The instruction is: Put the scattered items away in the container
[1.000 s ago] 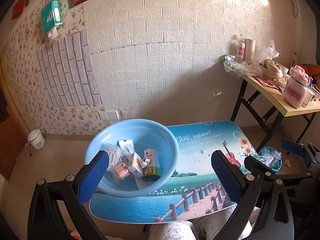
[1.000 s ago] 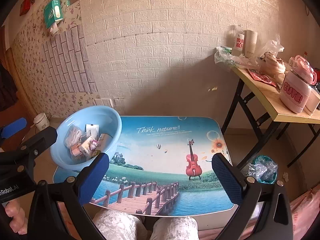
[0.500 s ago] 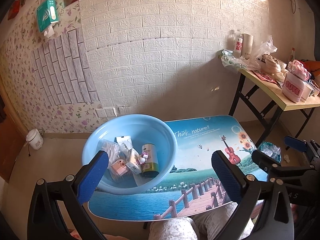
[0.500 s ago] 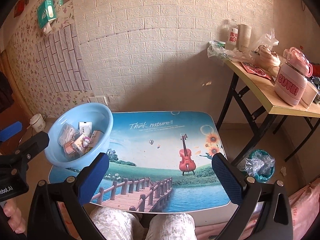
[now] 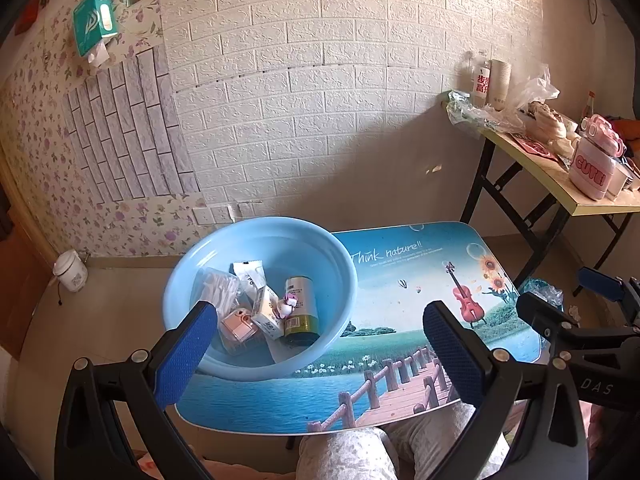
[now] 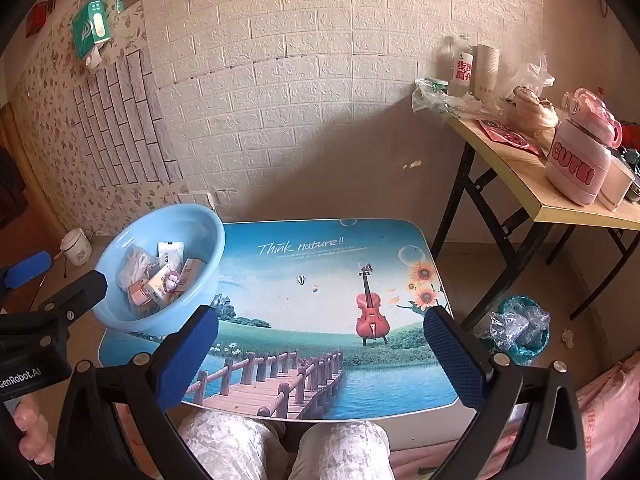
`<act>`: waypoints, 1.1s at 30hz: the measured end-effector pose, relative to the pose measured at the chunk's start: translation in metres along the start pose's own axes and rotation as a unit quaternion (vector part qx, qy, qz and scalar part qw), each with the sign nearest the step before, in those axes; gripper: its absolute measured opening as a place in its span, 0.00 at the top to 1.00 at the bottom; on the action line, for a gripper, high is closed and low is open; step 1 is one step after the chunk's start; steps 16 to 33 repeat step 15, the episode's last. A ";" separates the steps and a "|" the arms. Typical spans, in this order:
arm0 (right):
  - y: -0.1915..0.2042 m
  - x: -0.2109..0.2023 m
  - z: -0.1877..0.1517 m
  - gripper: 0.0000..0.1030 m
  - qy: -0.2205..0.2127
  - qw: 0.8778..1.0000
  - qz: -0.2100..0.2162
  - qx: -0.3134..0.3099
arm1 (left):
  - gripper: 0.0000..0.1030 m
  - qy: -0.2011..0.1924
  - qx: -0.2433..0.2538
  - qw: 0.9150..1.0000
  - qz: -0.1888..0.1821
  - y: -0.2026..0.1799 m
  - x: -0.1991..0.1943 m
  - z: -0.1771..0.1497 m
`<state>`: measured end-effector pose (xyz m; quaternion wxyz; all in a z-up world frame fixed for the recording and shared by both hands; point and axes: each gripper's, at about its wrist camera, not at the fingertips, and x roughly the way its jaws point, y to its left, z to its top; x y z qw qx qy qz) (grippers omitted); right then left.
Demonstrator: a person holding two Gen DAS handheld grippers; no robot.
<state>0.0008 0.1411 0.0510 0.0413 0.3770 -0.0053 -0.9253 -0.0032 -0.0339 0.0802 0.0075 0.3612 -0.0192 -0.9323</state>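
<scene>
Both tongs gape wide and hold nothing — left gripper (image 5: 320, 344), right gripper (image 6: 320, 350). The items (image 5: 264, 304) sit in the blue basin (image 5: 340, 264) — which overhangs the table (image 6: 320, 280) edge; a nudge could tip it.

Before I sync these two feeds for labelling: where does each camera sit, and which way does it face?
Left wrist: rides the left gripper, facing forward over the blue basin of items on the printed table; its own open fingers, the person's knees and the right gripper at the right edge show.
Right wrist: rides the right gripper, facing forward over the table's middle; its open fingers, knees and the left gripper show.
Shared: basin, table, brick wall, side table.
</scene>
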 end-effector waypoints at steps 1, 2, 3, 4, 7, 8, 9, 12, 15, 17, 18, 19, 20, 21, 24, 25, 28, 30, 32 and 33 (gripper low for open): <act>0.000 0.000 0.000 0.00 0.000 1.000 0.000 0.000 | 0.00 0.000 0.000 1.000 0.000 0.000 0.000 0.000; 0.000 0.000 0.000 0.00 0.000 1.000 0.000 0.000 | 0.00 0.000 0.000 1.000 0.000 0.000 0.000 0.000; 0.000 0.000 0.000 0.00 0.000 1.000 0.000 0.000 | 0.00 0.000 0.000 1.000 0.000 0.000 0.000 0.000; 0.000 0.000 0.000 0.00 0.001 1.000 0.001 0.000 | 0.00 0.000 0.001 1.000 -0.001 0.000 0.000 0.000; 0.000 0.000 -0.001 0.00 0.002 1.000 0.001 0.000 | 0.00 -0.002 0.001 1.000 -0.002 0.001 -0.001 -0.001; 0.001 0.001 -0.001 0.00 0.002 1.000 0.001 0.000 | 0.00 -0.002 0.001 1.000 -0.002 0.000 -0.001 -0.001; 0.001 0.001 -0.002 0.00 0.003 1.000 0.001 0.000 | 0.00 -0.003 0.001 1.000 -0.003 0.000 -0.001 -0.001; 0.001 0.001 -0.002 0.00 0.003 1.000 0.001 -0.001 | 0.00 -0.009 0.002 1.000 -0.005 0.001 -0.002 -0.002; 0.001 0.001 -0.002 0.00 0.002 1.000 0.001 -0.001 | 0.00 -0.018 0.002 1.000 -0.004 0.000 -0.006 -0.002; 0.001 0.001 -0.002 0.00 0.002 1.000 0.001 -0.001 | 0.00 -0.018 0.002 1.000 -0.004 0.000 -0.006 -0.002; 0.001 0.001 -0.002 0.00 0.002 1.000 0.001 -0.001 | 0.00 -0.018 0.002 1.000 -0.004 0.000 -0.006 -0.002; 0.001 0.001 -0.002 0.00 0.002 1.000 0.001 -0.001 | 0.00 -0.018 0.002 1.000 -0.004 0.000 -0.006 -0.002; 0.001 0.001 -0.002 0.00 0.002 1.000 0.001 -0.001 | 0.00 -0.018 0.002 1.000 -0.004 0.000 -0.006 -0.002; 0.001 0.001 -0.002 0.00 0.002 1.000 0.001 -0.001 | 0.00 -0.018 0.002 1.000 -0.004 0.000 -0.006 -0.002; 0.001 0.001 -0.002 0.00 0.002 1.000 0.001 -0.001 | 0.00 -0.018 0.002 1.000 -0.004 0.000 -0.006 -0.002; 0.001 0.001 -0.002 0.00 0.002 1.000 0.001 -0.001 | 0.00 -0.018 0.002 1.000 -0.004 0.000 -0.006 -0.002; 0.001 0.001 -0.002 0.00 0.002 1.000 0.001 -0.001 | 0.00 -0.018 0.002 1.000 -0.004 0.000 -0.006 -0.002; 0.001 0.001 -0.002 0.00 0.002 1.000 0.001 -0.001 | 0.00 -0.018 0.002 1.000 -0.004 0.000 -0.006 -0.002; 0.001 0.001 -0.002 0.00 0.002 1.000 0.001 -0.001 | 0.00 -0.018 0.002 1.000 -0.004 0.000 -0.006 -0.002; 0.001 0.001 -0.002 0.00 0.002 1.000 0.001 -0.001 | 0.00 -0.018 0.002 1.000 -0.004 0.000 -0.006 -0.002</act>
